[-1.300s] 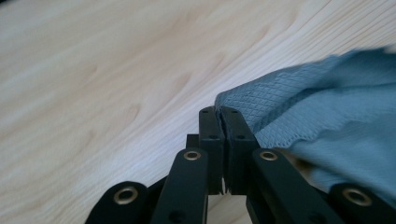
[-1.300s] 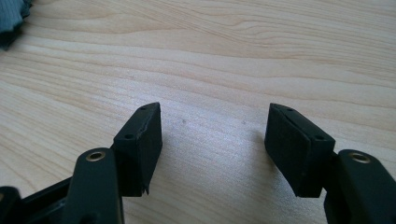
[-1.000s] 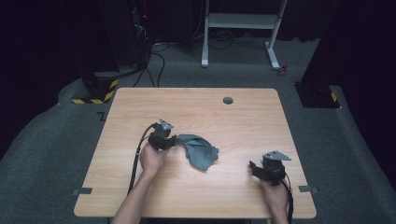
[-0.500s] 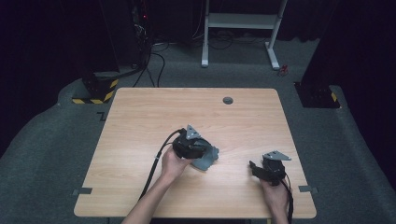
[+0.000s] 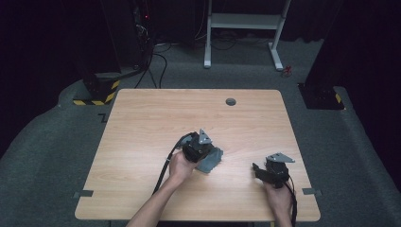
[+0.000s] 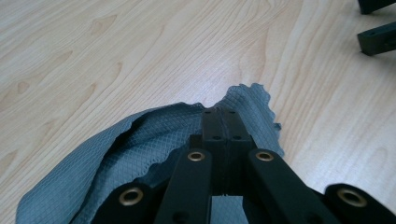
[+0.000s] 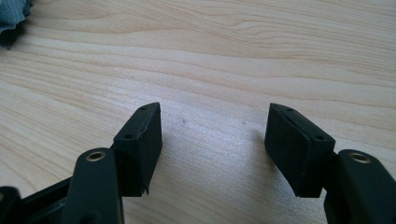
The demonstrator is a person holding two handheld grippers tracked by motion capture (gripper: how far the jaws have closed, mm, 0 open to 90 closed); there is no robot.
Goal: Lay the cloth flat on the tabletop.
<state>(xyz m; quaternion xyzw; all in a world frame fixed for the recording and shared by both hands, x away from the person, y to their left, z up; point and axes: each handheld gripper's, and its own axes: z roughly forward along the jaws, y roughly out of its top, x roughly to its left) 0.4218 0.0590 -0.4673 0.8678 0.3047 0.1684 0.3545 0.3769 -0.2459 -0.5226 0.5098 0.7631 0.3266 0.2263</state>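
A grey quilted cloth (image 5: 215,161) lies bunched on the wooden table (image 5: 156,118), just right of centre. My left gripper (image 5: 209,157) lies over it, pointing right. In the left gripper view the left gripper (image 6: 222,116) has just closed, its pads pressed flat together on top of the cloth (image 6: 116,163); I see no fabric between them. A fold of the cloth rises along the jaws' left side. My right gripper (image 5: 256,169) rests on the table to the right, open with nothing between its pads (image 7: 142,144), clear of the cloth (image 7: 11,14).
A round dark grommet (image 5: 230,101) sits near the table's far edge. Beyond the table stand a white desk frame (image 5: 246,21) and dark equipment with cables on grey carpet. The right gripper's jaws appear in the left gripper view's top right corner (image 6: 376,35).
My left gripper moved right across the cloth, taking the left edge with it. The cloth, spread wider before, is now a smaller bunch. The right gripper stayed put.
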